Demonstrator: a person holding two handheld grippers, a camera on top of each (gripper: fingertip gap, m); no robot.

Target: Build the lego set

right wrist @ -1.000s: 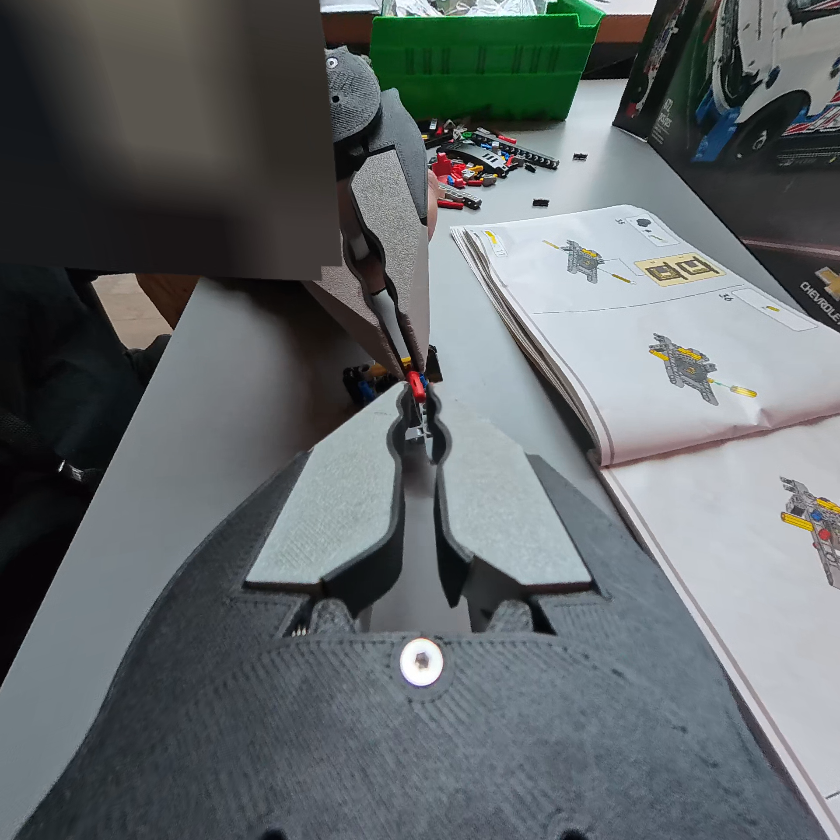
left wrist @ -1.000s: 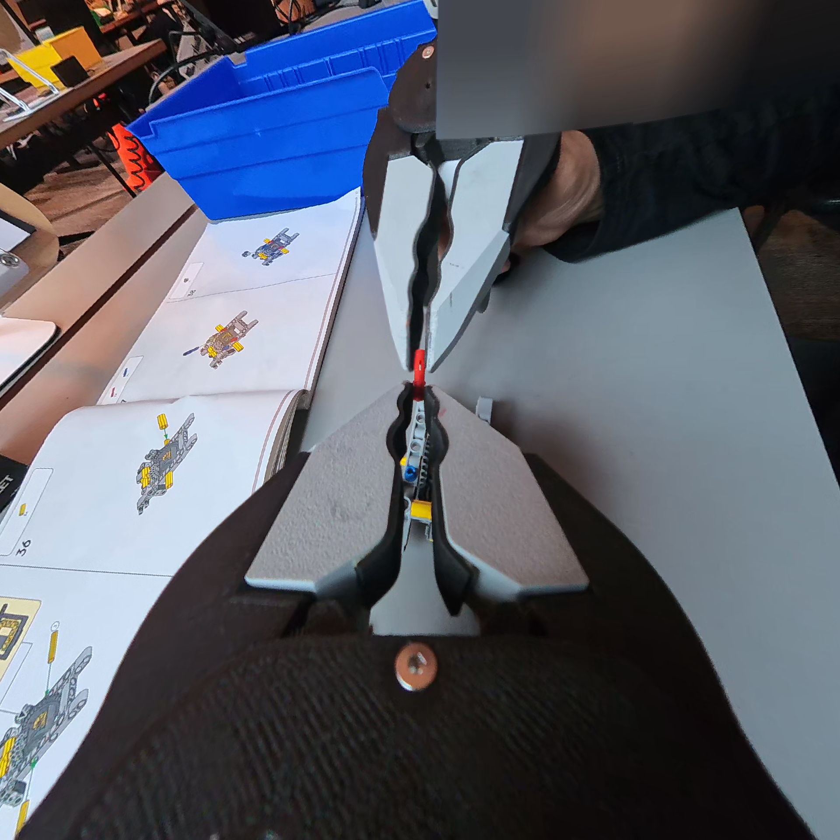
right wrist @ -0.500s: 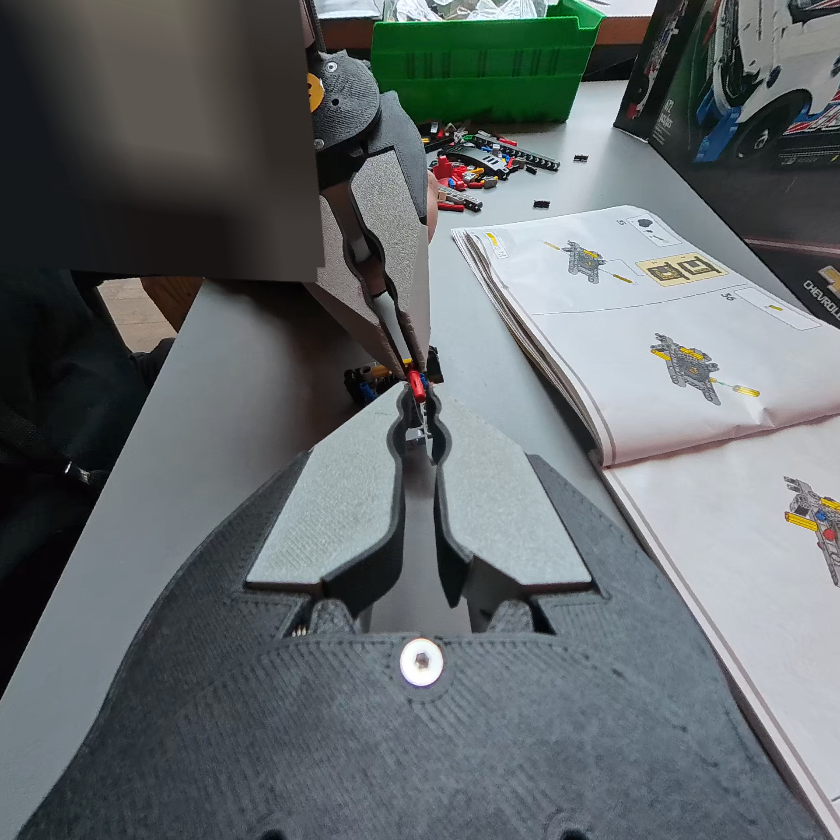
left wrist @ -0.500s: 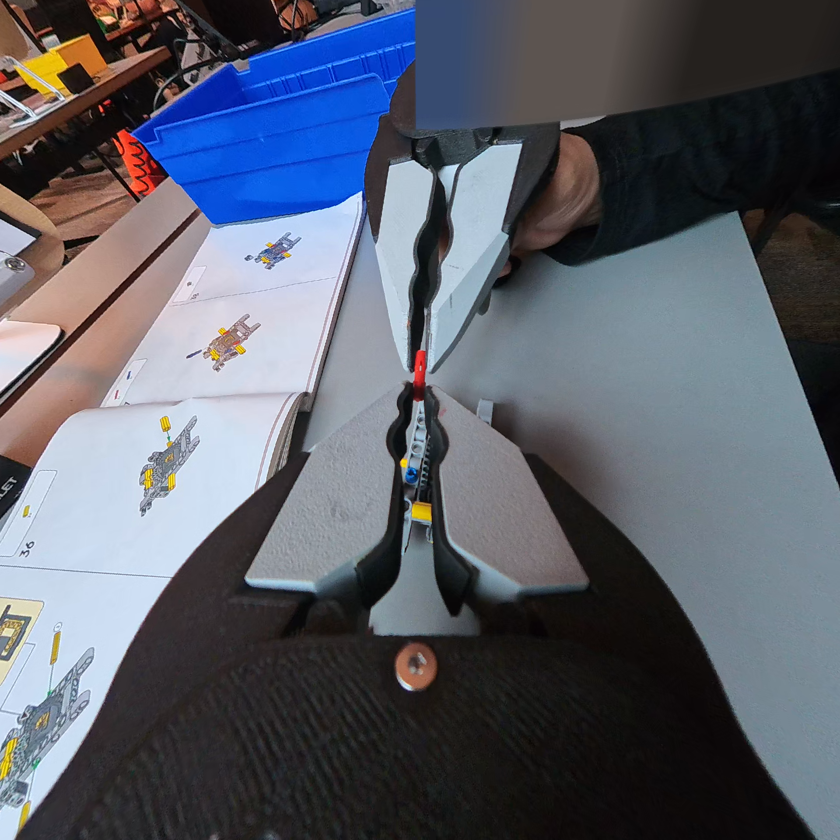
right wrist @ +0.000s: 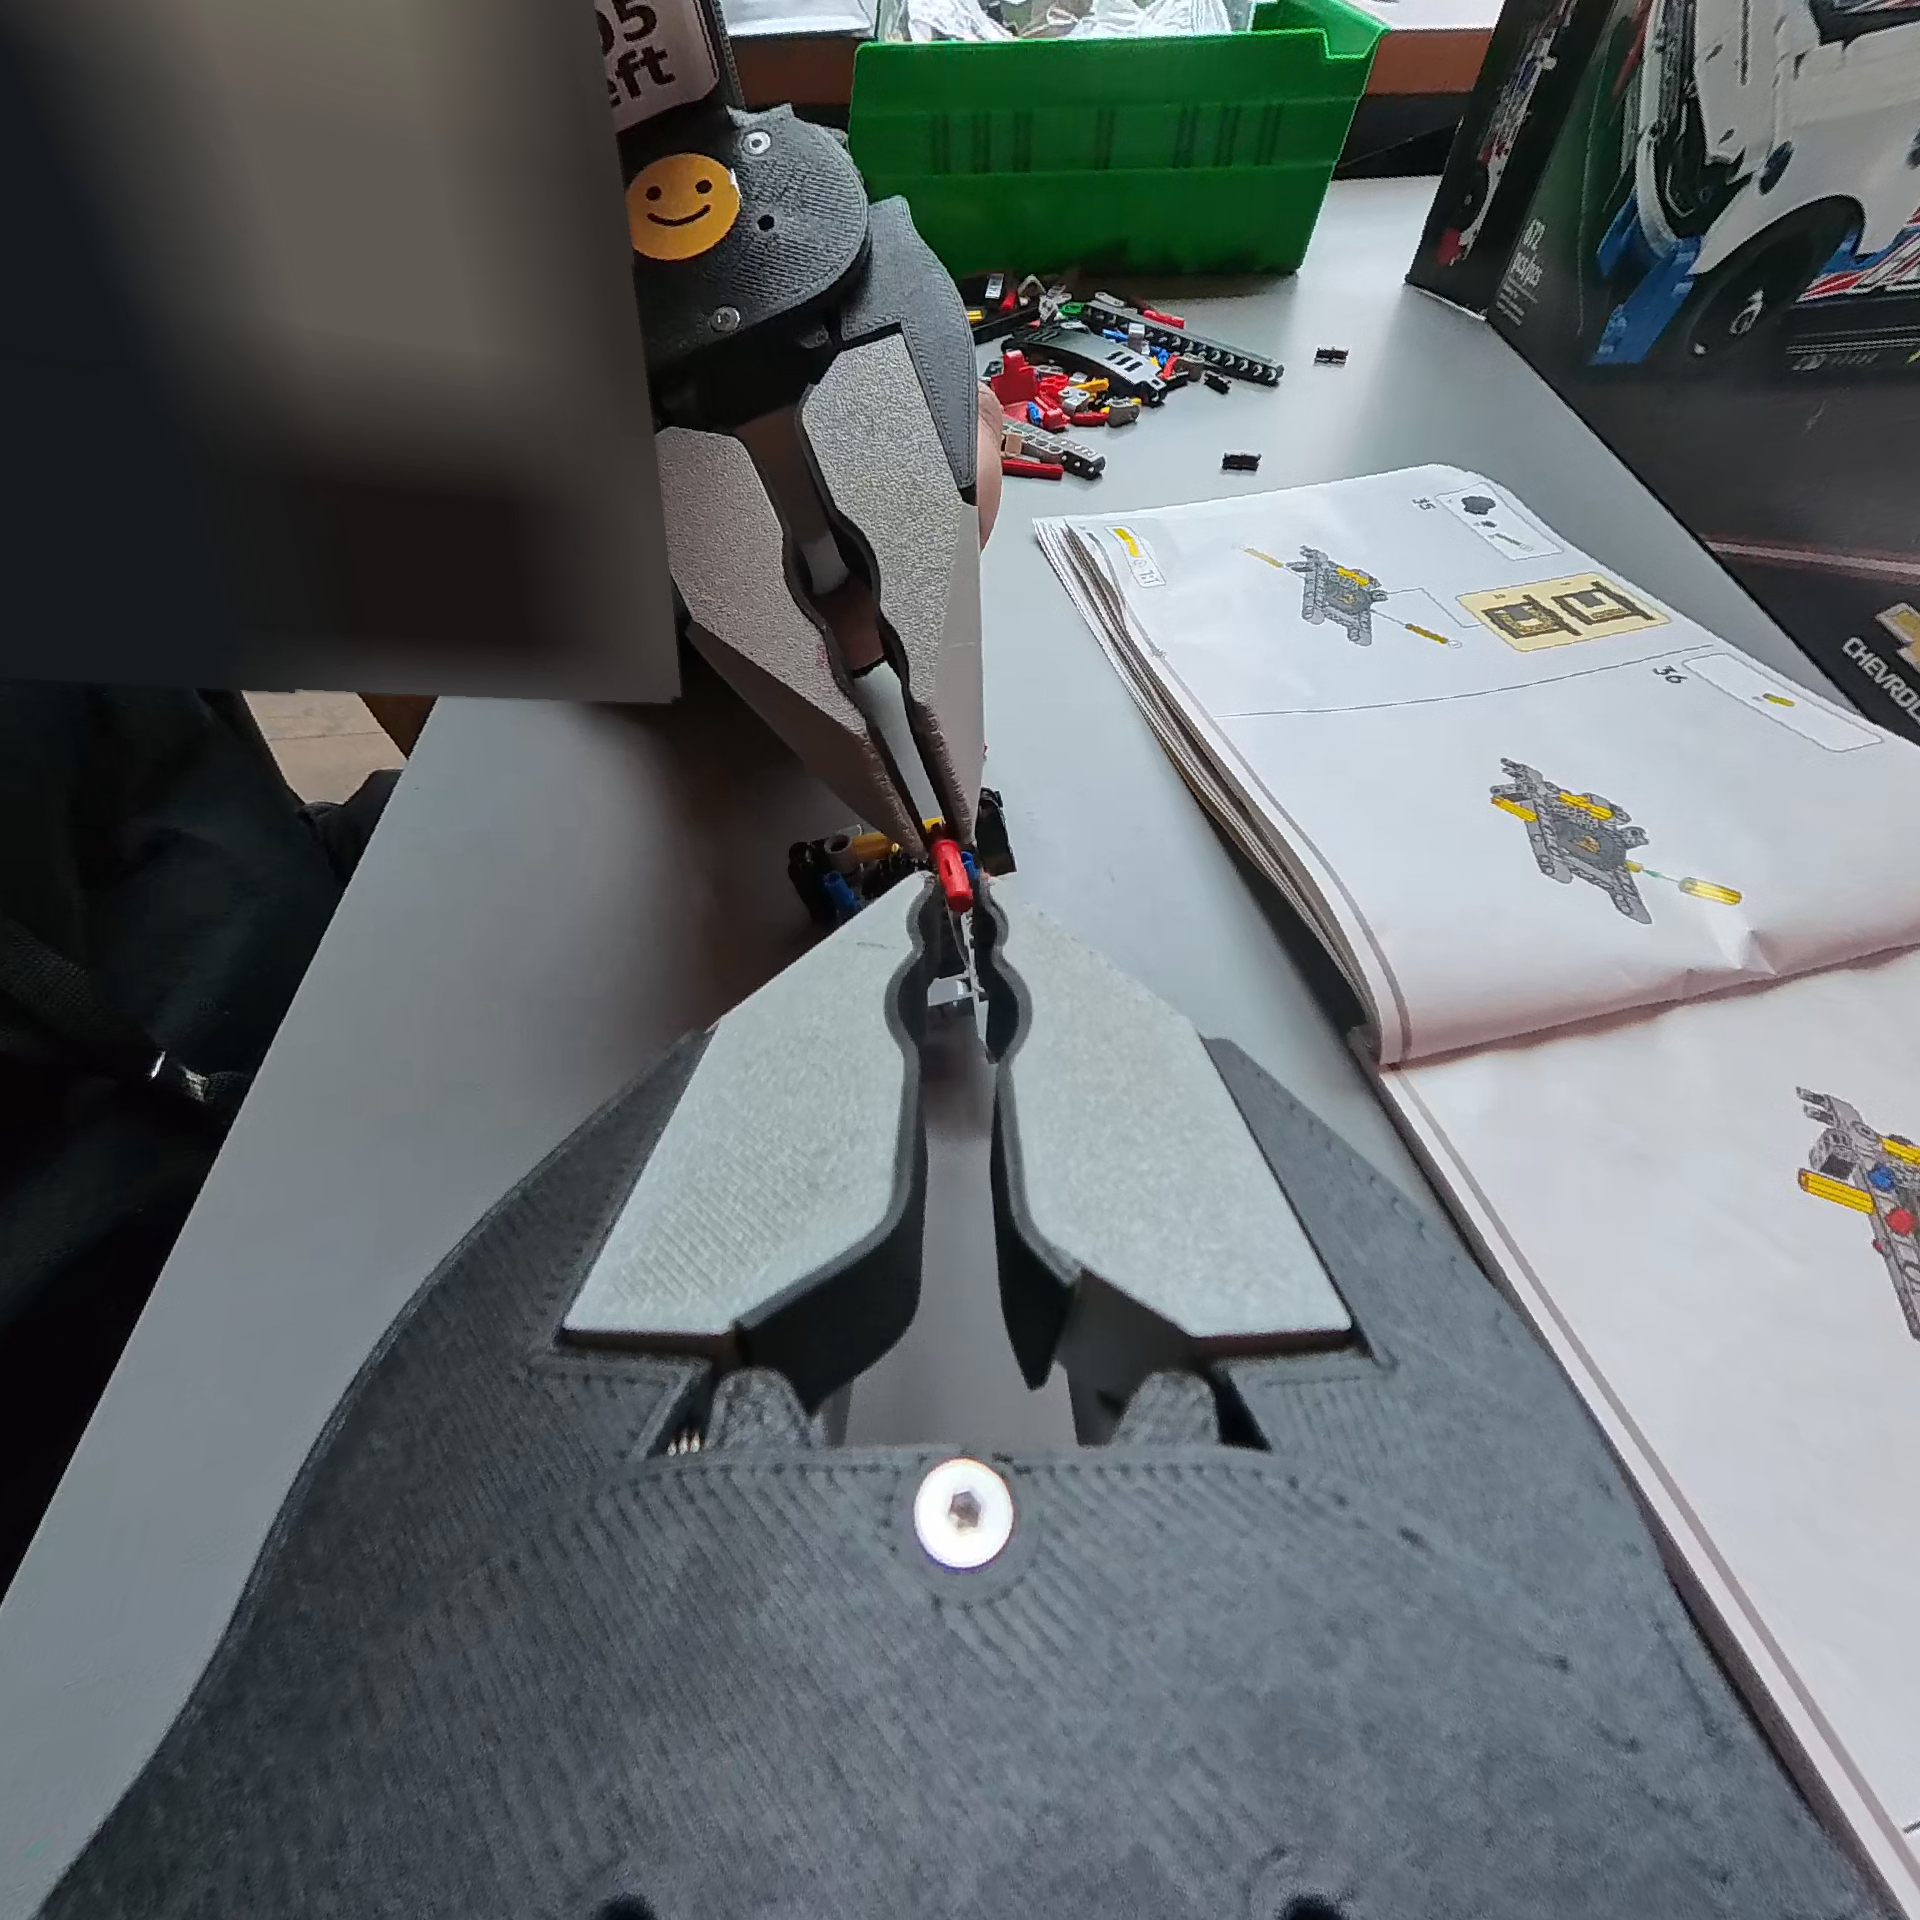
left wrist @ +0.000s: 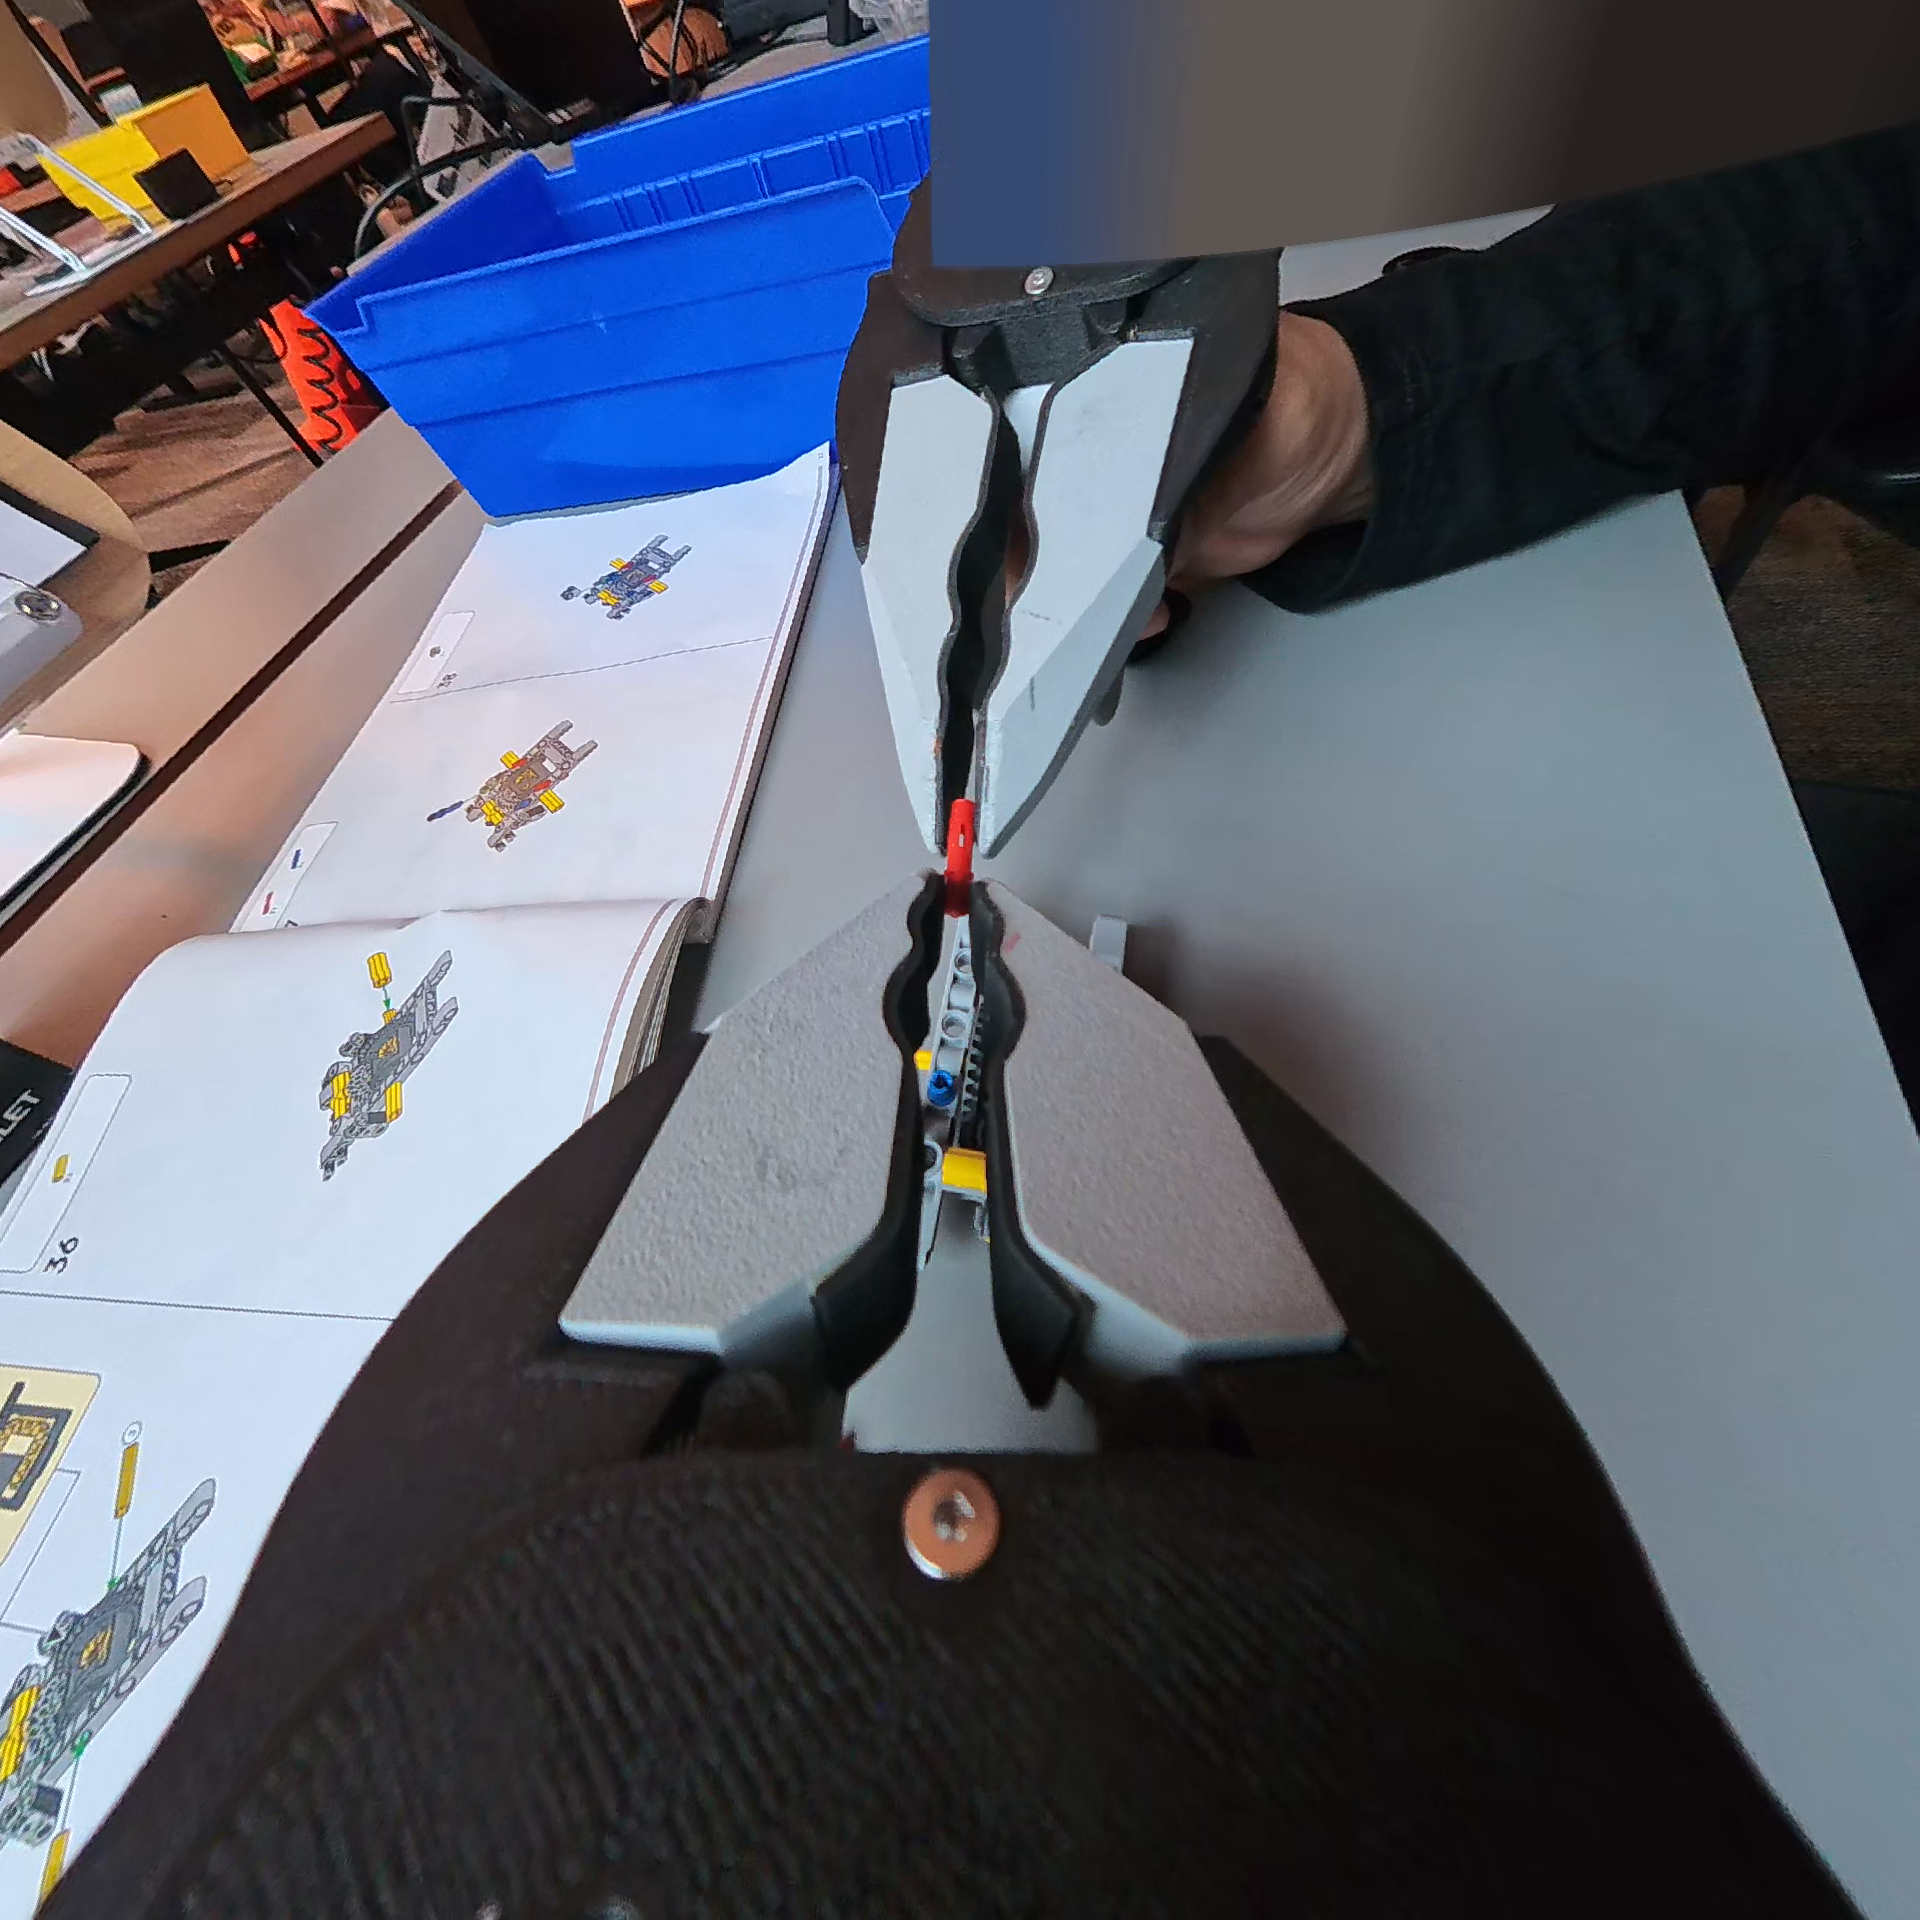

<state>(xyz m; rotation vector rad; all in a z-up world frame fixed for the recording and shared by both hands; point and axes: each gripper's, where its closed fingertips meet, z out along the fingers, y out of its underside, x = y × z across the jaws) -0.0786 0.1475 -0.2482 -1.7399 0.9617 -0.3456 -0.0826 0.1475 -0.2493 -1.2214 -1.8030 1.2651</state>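
Note:
My left gripper is shut on a grey lego assembly with yellow and blue parts, held edge-on between its fingers just above the grey table. My right gripper faces it tip to tip and is shut on a small red pin, whose other end touches the top of the assembly. In the right wrist view the right gripper holds the red pin against the left gripper's tips. Dark, blue and yellow parts of the assembly show beside the tips.
An open instruction booklet lies beside the grippers and also shows in the right wrist view. A blue bin stands behind it. A green bin, a pile of loose pieces and the set box stand farther off. A small grey piece lies nearby. Left and right tips are no more than a few centimetres apart.
Both grippers stay tip to tip with the red pin between them. The left gripper has tilted slightly, showing more of its top in the right wrist view.

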